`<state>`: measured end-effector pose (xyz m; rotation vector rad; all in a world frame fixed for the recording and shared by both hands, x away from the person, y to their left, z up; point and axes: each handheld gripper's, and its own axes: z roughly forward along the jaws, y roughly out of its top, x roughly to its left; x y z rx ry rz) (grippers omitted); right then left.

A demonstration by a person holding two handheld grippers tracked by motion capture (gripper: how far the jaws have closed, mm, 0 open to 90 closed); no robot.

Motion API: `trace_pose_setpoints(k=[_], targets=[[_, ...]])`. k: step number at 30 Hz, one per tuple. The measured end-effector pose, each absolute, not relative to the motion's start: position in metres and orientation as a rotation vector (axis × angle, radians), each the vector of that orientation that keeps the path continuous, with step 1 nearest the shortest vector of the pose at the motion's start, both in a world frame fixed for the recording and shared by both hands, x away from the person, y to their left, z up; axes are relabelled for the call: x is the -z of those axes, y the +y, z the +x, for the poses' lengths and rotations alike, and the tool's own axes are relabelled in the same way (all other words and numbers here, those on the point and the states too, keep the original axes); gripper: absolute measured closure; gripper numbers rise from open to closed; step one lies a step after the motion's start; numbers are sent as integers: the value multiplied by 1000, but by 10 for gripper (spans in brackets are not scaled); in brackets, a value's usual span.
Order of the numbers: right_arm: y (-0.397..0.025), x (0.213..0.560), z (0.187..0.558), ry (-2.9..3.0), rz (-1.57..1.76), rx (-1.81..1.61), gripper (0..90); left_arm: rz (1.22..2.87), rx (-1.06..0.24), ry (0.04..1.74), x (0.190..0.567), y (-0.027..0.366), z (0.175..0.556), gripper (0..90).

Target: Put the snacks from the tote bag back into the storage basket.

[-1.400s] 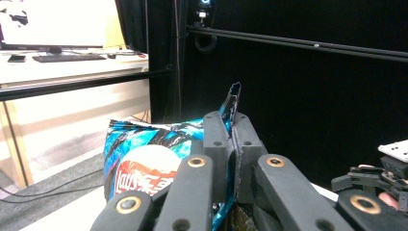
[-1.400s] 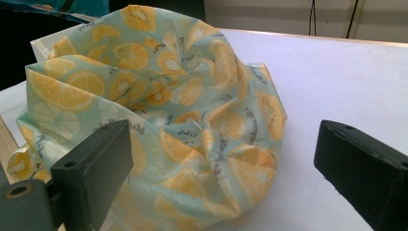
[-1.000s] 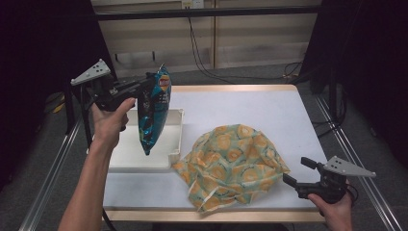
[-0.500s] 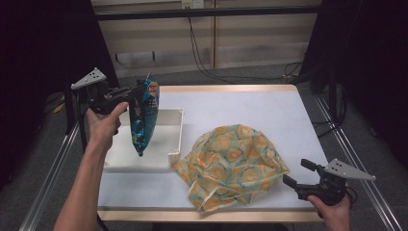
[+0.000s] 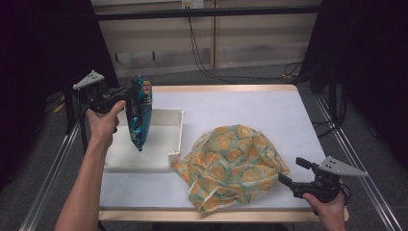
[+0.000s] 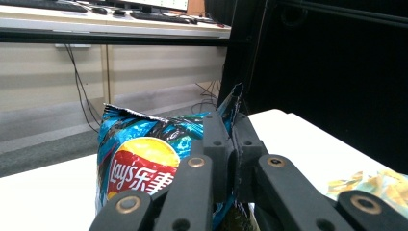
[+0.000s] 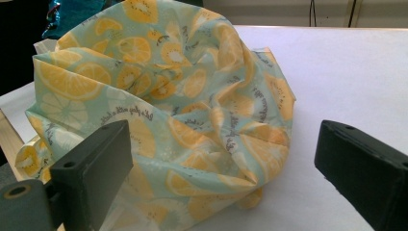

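White table (image 5: 250, 108) with a wood edge, metal rails on both sides, dark curtains left and right. Beige wall panels and hanging cables at the back; grey floor beyond.

Left side: the left hand (image 5: 102, 124) is raised over the table's left edge, forearm coming up from the bottom of the high view. The left gripper (image 5: 129, 92) points toward the table centre, jaws pressed together on the top seam of the blue chip bag (image 5: 138, 115). In the left gripper view the jaws pinch the bag's crimped upper edge, red-and-yellow logo facing the camera. The bag hangs upright, off the surface, lower end over the white tray (image 5: 163, 139), near the tray's left part. Can't tell whether the tip touches the tray floor.

Centre: a crumpled fruit-print cloth (image 5: 231, 163) lies on the table, just beside the tray's right front corner.

Right side: the right hand (image 5: 325, 207) sits low at the table's front right corner. The right gripper (image 5: 291, 173) points at the cloth, jaws spread wide, holding nothing, just short of the cloth's edge.

Versus half a second ago: bag and left gripper sit about the same, bag hanging a bit straighter over the tray. Right gripper and cloth unchanged.
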<state>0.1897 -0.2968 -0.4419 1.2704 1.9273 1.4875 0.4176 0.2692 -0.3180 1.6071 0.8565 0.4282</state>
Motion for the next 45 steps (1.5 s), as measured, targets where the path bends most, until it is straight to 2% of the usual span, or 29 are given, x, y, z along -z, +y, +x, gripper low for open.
trace_pose_setpoints(k=[20,30,45], targets=[[-300,448,192,1941,1301,-1479,55,1609,-387,877,344,241,446,866],[-303,448,191,1938,1310,-1477,55,1689,-343,823,361,211,447,840],[-307,449,191,1933,1316,-1472,55,1656,-357,866,374,206,467,825]])
